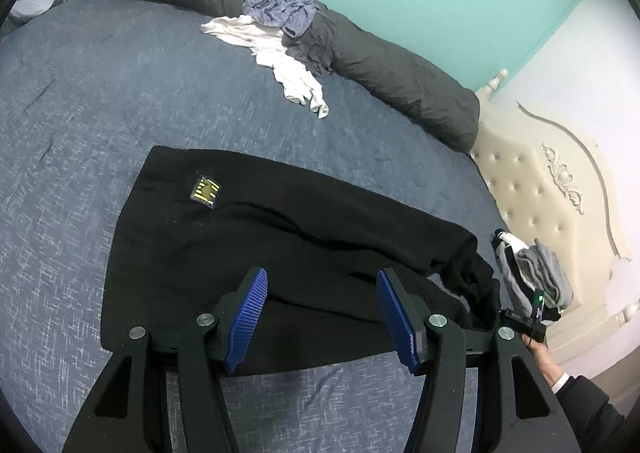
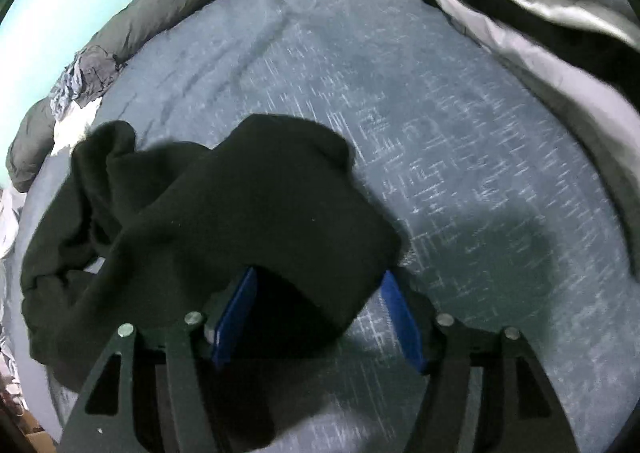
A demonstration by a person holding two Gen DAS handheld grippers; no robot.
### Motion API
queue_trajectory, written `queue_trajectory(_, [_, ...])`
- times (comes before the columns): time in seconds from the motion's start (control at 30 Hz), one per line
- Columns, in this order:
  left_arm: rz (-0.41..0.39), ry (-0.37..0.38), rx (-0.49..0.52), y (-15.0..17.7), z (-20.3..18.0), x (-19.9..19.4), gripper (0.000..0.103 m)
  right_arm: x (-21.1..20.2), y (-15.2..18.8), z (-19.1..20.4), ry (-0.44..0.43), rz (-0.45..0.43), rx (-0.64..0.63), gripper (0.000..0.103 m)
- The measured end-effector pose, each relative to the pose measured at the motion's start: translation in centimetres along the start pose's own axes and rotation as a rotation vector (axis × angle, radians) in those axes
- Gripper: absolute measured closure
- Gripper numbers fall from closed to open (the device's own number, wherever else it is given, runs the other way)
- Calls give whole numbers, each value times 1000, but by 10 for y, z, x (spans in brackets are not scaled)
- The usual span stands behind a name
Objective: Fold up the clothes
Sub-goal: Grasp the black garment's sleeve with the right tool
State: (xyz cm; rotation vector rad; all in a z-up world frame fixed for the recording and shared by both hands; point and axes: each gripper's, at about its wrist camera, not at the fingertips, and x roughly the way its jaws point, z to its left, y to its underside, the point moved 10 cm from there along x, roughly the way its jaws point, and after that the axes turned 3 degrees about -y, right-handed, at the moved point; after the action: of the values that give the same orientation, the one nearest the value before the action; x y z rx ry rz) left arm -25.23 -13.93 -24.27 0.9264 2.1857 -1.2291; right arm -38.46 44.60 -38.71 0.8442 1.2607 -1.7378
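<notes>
1. The black garment (image 1: 280, 237) is soft and dark, with a small yellow and black patch (image 1: 205, 192) sewn on it. It lies mostly flat on the blue bed cover (image 1: 100, 101), close to the near edge of the bed. One end of it is bunched up toward the headboard side.
2. The bed cover looks rough, with little pale woven lines. A puffy dark grey duvet (image 1: 380, 65) is rolled along the far edge of the bed, and a crumpled white cloth (image 1: 280, 61) and a wrinkled blue-grey cloth (image 1: 276, 7) rest against it.
3. Only the left wrist view shows the patch, the cream padded headboard (image 1: 536, 189) and a hand (image 1: 540, 357) at the right.
4. Only the right wrist view shows the stack of folded clothes (image 2: 560, 37) up close, in grey, white and black layers at the far right corner.
5. The left gripper (image 1: 322, 319) is spread wide over the garment's near edge and grips nothing.
6. The right gripper (image 2: 320, 317) is also spread wide. The bunched black cloth (image 2: 224, 213) is draped over its blue ribbed fingers (image 2: 236, 317), which are not squeezing it.
</notes>
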Motion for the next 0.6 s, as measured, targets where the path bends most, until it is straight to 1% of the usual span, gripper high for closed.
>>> queue_trajectory(0.03, [1, 0, 2, 0, -1, 0, 42, 1, -1, 1, 2, -9, -7, 41])
queue_trajectory(0.07, [3, -1, 3, 0, -1, 1, 42, 2, -1, 2, 7, -22, -20, 48])
queue_trajectory(0.13, [5, -2, 7, 0, -2, 2, 42, 1, -2, 3, 26, -40, -36, 83])
queue_trajectory(0.17, [7, -2, 9, 0, -3, 2, 42, -2, -3, 2, 37, -46, -38, 89])
queue_trajectory(0.23, [9, -3, 12, 0, -4, 3, 42, -15, -9, 3, 37, -86, -40, 96])
queue_trajectory(0.33, [13, -4, 17, 0, -5, 4, 42, -50, -23, 0, 35, -181, -32, 98])
queue_trajectory(0.43, [15, -5, 22, -1, -6, 1, 42, -98, -37, -12, 68, -257, -31, 98])
queue_trajectory(0.53, [9, -12, 26, -5, -4, -8, 42, -138, -44, -32, 128, -301, -39, 98])
queue_trajectory(0.6, [7, -18, 25, -7, -1, -12, 42, -155, -43, -49, 175, -303, -49, 98])
